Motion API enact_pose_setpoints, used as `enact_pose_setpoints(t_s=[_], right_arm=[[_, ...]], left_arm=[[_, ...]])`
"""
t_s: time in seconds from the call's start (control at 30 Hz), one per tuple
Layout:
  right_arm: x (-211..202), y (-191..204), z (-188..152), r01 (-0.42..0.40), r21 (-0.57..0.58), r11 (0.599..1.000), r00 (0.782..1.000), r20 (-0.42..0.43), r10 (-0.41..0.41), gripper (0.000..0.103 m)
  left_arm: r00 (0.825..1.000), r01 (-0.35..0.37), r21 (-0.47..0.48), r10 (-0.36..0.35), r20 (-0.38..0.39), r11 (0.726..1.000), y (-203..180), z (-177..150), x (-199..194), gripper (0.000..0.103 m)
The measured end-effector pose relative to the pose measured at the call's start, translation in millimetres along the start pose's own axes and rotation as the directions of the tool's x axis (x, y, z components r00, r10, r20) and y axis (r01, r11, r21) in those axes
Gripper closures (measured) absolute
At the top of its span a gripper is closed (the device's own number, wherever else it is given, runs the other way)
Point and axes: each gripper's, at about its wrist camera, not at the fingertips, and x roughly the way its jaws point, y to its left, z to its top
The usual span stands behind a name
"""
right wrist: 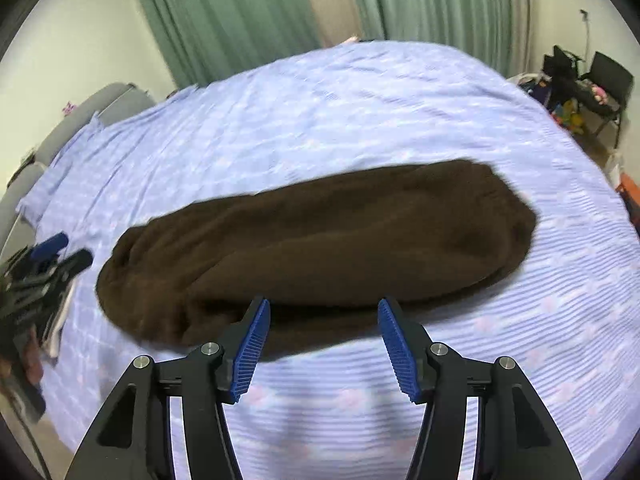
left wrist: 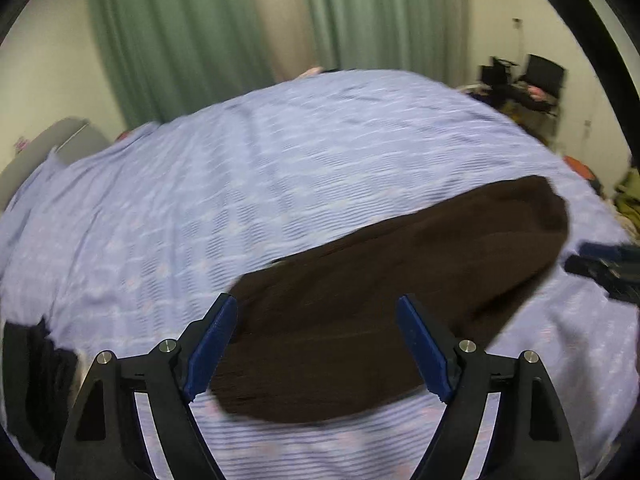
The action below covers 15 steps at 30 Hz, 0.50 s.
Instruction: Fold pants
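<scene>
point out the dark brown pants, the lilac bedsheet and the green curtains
dark brown fleece pants (right wrist: pixel 320 236), right wrist view, middle of cloth
lilac striped bedsheet (left wrist: pixel 240 184), left wrist view, bare middle
green pleated curtains (right wrist: pixel 224 12), right wrist view, left panel

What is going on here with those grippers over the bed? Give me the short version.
A person is holding a two-finger gripper in each hand above brown pants laid out in a long, already narrowed shape on a bed with a lilac striped sheet. The left gripper and the right gripper are both open and hold nothing. The jaws stand wide apart over the near edge of the cloth. The images are motion-blurred.
</scene>
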Motion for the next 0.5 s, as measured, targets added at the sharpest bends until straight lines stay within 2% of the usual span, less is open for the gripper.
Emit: enact_pose_setpoints(t_s=[0.23, 0.37, 0.5], right_arm=[[25, -80, 25, 0.089, 0.085, 0.992, 0.996, -0.005, -0.089, 0.045], [48, -101, 39, 0.103, 0.119, 0.988, 0.994, -0.030, -0.100, 0.045], [70, -125, 45, 0.080, 0.156, 0.984, 0.995, -0.064, -0.071, 0.045]], left_arm=[[0.996, 0.088, 0.109, -0.088, -0.006, 0.990, -86, 5, 22, 0.021], [0.993, 0.117, 0.155, -0.112, -0.040, 0.981, -120, 3, 44, 0.022], [0.995, 0.084, 0.232, -0.071, -0.066, 0.969, -146, -1, 66, 0.027]])
